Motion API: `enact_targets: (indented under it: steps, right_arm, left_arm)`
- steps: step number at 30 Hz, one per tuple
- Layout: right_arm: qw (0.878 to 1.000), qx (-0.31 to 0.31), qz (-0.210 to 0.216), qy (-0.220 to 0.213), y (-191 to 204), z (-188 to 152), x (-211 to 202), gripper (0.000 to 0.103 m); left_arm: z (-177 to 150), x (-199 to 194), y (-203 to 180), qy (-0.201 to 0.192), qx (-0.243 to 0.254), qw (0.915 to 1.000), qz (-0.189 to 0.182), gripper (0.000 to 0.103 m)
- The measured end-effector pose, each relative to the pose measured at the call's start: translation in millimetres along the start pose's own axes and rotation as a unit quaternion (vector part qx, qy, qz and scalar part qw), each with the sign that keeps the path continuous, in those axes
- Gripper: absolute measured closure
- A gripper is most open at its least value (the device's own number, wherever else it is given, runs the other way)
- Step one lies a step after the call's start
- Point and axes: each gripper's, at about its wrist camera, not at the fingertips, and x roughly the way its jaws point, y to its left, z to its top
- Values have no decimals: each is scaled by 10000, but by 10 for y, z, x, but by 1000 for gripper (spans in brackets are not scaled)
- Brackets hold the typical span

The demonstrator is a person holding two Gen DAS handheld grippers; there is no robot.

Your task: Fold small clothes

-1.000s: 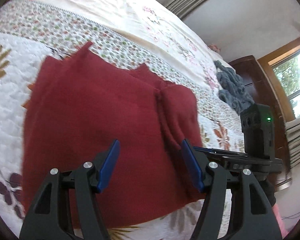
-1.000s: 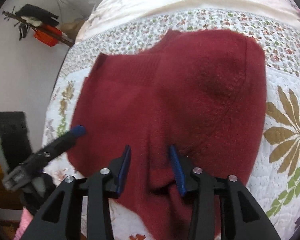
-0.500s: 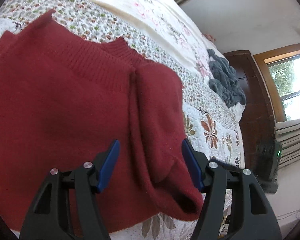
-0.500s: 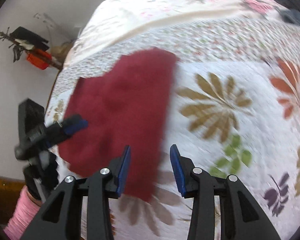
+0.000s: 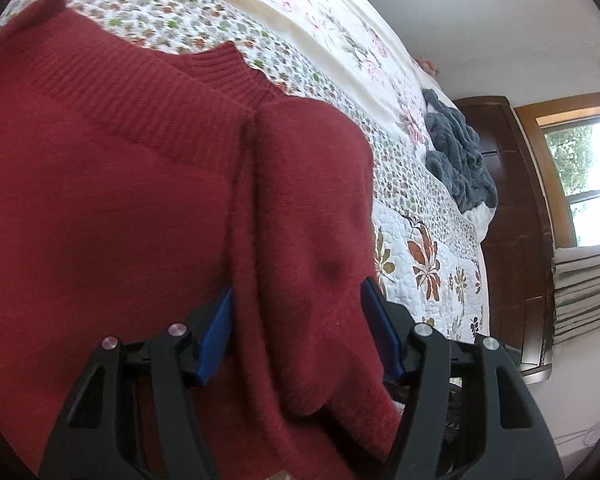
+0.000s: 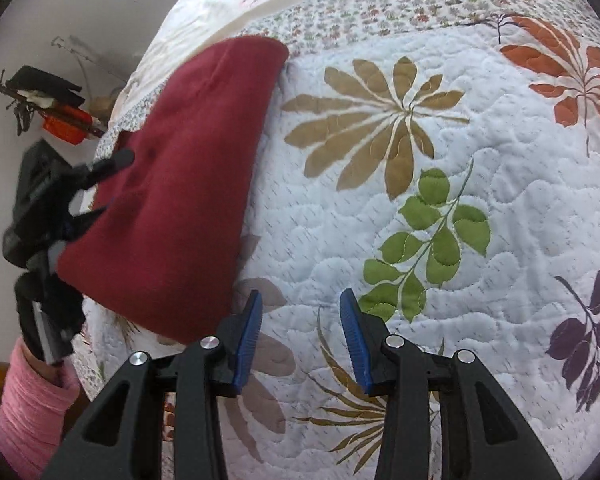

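One red sweater (image 5: pixel 140 200) is what we are folding, and it lies on the quilt (image 6: pixel 480 220) of a bed, filling the left wrist view from nine o'clock round to five; in the right wrist view it sits at nine to ten o'clock, well away from the bare quilt ahead. We judge it soft, thick and limp, light enough to lift by one layer but sure to sag and drag. The fuzzy knit should grip well and not slip. We would take it at a doubled edge or at the ribbed hem band (image 5: pixel 112 92), where the fabric is firmer, not in the middle of a panel.

Our left gripper (image 5: pixel 300 332) stands wide open, with a folded flap of the sweater bulging between the blue pads (image 5: pixel 216 332). The cloth seems to brush the pads, but nothing is clamped. Our right gripper (image 6: pixel 300 340) is also parted, about half open, holding nothing and hovering over the quilt just beside the sweater's near edge at its eleven o'clock. A pink sleeve (image 6: pixel 28 408) shows at seven o'clock there.
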Motion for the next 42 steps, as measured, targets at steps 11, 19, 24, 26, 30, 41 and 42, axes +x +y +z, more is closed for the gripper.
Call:
enact_targets:
  steps: [11, 19, 24, 26, 30, 41, 42]
  right_arm:
    - [10000, 75, 59, 18, -40, -82, 90, 62]
    - [9999, -85, 89, -85, 176, -89, 16, 62]
    - [9993, -294, 164, -175, 407, -38, -31, 61]
    - [9990, -349, 212, -200, 519, 14, -13, 61]
    - [9980, -476, 362, -203, 716, 58, 53, 61]
    - [9919, -836, 949, 149, 1411, 77, 476, 56]
    - [9908, -812, 1061, 213, 1462, 85, 524, 56]
  left_arm:
    - [2, -20, -108, -317, 27, 9991, 290, 88]
    - [25, -369, -431, -685, 532, 9962, -93, 89]
    - [102, -780, -394, -926, 642, 9935, -167, 89]
    - [135, -958, -293, -1008, 615, 9929, -108, 89]
    - [198, -1286, -36, -1120, 508, 9923, 115, 89]
    - [333, -1813, 945, -1263, -253, 9915, 189, 89]
    - [330, -1795, 1034, -1201, -303, 9921, 188, 89]
